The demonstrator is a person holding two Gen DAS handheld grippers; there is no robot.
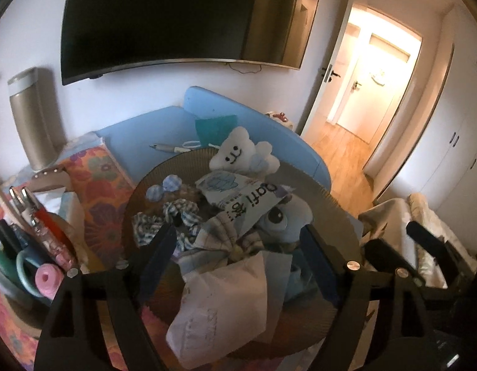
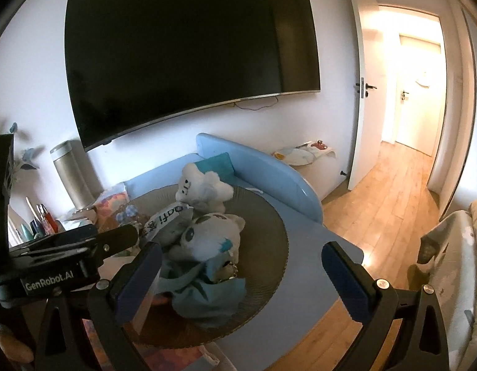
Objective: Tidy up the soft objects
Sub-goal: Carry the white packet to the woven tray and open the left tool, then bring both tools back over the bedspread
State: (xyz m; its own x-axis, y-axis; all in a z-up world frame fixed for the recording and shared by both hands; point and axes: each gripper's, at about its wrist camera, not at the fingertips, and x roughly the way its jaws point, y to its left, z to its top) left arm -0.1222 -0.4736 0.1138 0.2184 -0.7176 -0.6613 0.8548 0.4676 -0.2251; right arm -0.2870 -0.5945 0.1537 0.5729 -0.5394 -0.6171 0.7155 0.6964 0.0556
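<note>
Blue-padded left hand-held gripper (image 1: 238, 244) and right hand-held gripper (image 2: 241, 269): both released, empty. Lower onto one plush toy (image 2: 207, 238) mid-tray (image 2: 269, 216); clench gently.

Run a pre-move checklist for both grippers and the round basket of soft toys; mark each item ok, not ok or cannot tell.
1. Left gripper open, nothing between its pads: ok.
2. Right gripper open and empty: ok.
3. Round basket rests on the blue table: ok.
4. White cloud plush inside the basket: not ok, it leans on the far rim.
5. Big-eyed blue plush lies within the rim: ok.
6. White paper bag settled in the pile: cannot tell.
</note>
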